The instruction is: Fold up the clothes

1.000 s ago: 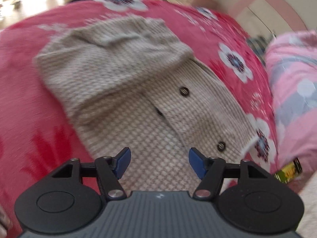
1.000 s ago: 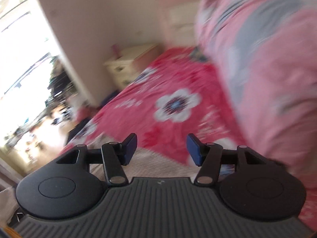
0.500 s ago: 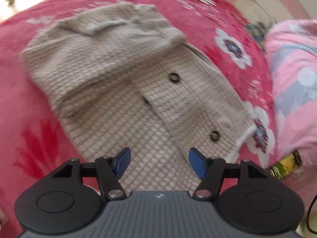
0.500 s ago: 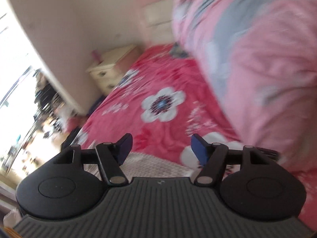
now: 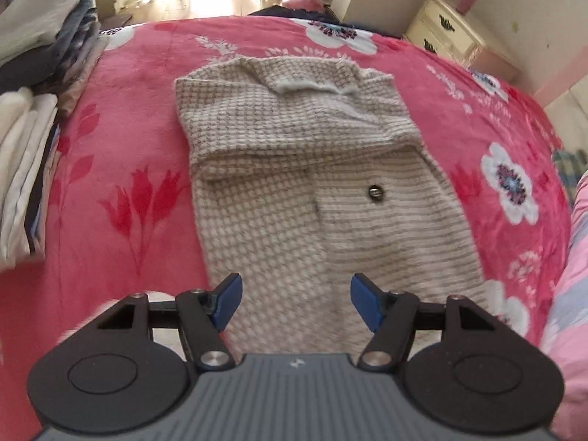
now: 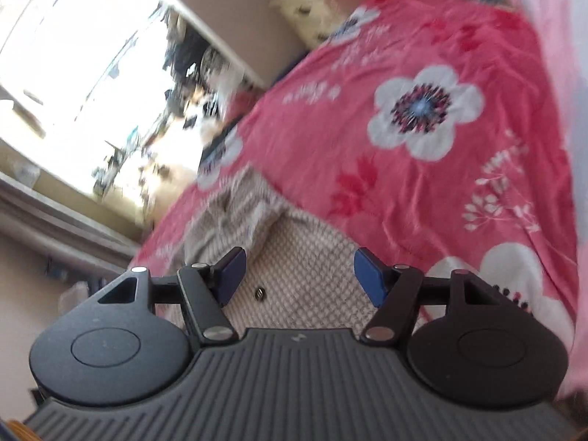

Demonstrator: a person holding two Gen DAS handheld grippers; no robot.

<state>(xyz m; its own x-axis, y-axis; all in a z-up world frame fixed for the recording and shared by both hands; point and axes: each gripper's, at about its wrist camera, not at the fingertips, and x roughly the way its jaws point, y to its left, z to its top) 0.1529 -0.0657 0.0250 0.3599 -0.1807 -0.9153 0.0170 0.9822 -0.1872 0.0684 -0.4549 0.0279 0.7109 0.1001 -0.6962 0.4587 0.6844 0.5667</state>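
A beige checked knit cardigan [image 5: 294,169] lies flat on the red flowered bedspread [image 5: 121,139], its far part folded over toward me, one dark button [image 5: 374,192] showing. My left gripper [image 5: 296,299] hangs above the cardigan's near end, open, nothing between its blue pads. In the right wrist view the same cardigan [image 6: 308,268] lies under my right gripper [image 6: 297,275], which is also open and empty above the cloth, a button [image 6: 259,293] just behind its left finger.
Stacks of folded clothes [image 5: 33,117] sit along the bed's left edge. A pink quilt [image 5: 577,275] is bunched at the right. A cream nightstand [image 5: 452,33] stands beyond the bed's far right corner, and a bright doorway [image 6: 84,84] is at the far side.
The left gripper rose and rolled, so the cardigan now lies straight ahead and the folded stacks come into view. The right gripper swung down from the quilt and wall to the cardigan, its jaws a little wider.
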